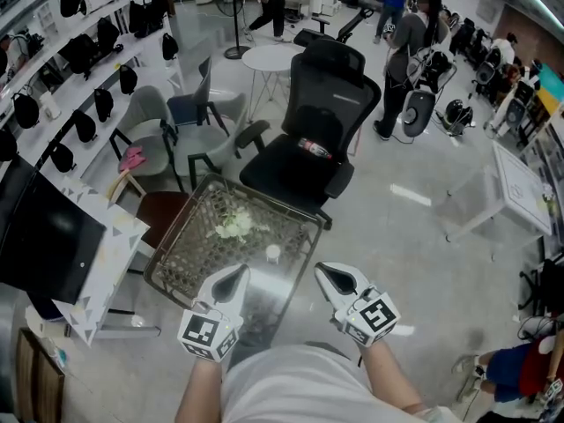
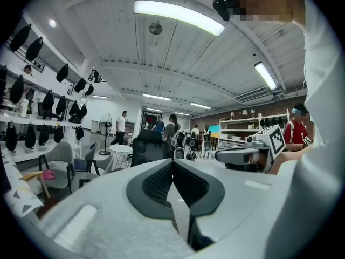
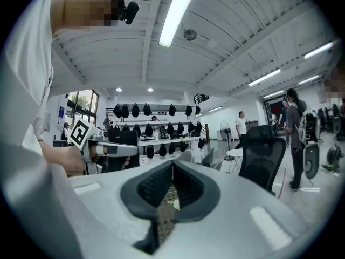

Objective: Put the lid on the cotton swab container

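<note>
The table (image 1: 176, 263), glass-topped with a woven pattern showing across it, stood in front of the person, and everything else is placed from it. The left gripper (image 1: 236, 276) hovered over the table's near part, its marker cube closer to the person's body; its own view showed the two dark pads clenched tip to tip with nothing between them. The right gripper (image 1: 330, 271) was held just off the table's right edge, level with the left one and apart from it. Its jaws were also pressed together and empty, with only a strip of the woven tabletop visible below the pads. A small white round piece (image 1: 273, 254) lay on the table close to its right edge, between the two grippers' tips and a little beyond them, touched by neither. It was too small to tell whether it was the lid or the container. A pale heap (image 1: 233, 226) of whitish-green bits lay nearer the table's middle, further from the person than the round piece and apart from it; what it was made of could not be made out. A black office chair (image 1: 322, 122) stood against the table's far side.
</note>
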Demonstrator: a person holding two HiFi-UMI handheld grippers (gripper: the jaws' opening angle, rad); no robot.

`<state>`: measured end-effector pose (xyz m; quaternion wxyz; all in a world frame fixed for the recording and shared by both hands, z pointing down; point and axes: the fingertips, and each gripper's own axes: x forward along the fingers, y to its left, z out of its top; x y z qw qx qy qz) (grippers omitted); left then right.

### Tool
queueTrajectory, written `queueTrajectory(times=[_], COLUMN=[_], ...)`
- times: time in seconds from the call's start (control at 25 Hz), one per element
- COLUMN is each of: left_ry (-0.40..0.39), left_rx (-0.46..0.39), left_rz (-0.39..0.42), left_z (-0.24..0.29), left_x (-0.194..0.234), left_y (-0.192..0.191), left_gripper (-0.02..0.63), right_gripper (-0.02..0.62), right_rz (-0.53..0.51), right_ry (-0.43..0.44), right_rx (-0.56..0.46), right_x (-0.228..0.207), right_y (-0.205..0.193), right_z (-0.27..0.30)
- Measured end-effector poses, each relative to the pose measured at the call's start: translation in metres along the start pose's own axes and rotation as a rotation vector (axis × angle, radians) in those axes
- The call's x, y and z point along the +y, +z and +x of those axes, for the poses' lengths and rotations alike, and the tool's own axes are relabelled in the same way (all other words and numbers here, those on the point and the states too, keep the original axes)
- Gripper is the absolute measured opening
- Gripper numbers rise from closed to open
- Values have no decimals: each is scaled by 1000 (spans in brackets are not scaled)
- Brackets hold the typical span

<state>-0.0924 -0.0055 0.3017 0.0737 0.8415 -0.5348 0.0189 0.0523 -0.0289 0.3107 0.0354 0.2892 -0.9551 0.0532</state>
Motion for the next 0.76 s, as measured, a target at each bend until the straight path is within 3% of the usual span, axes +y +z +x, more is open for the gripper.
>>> queueTrajectory(times=[0.76], left_ry=[6], left_rx=[27], left_rz=[-5], left_z=[1], left_x=[8], left_y=[-11], left_gripper=[9], right_gripper=[6], right_rz=[7], right_ry=[-10], right_rx=[19], right_x=[-2], right_y=[-8], right_z=[3])
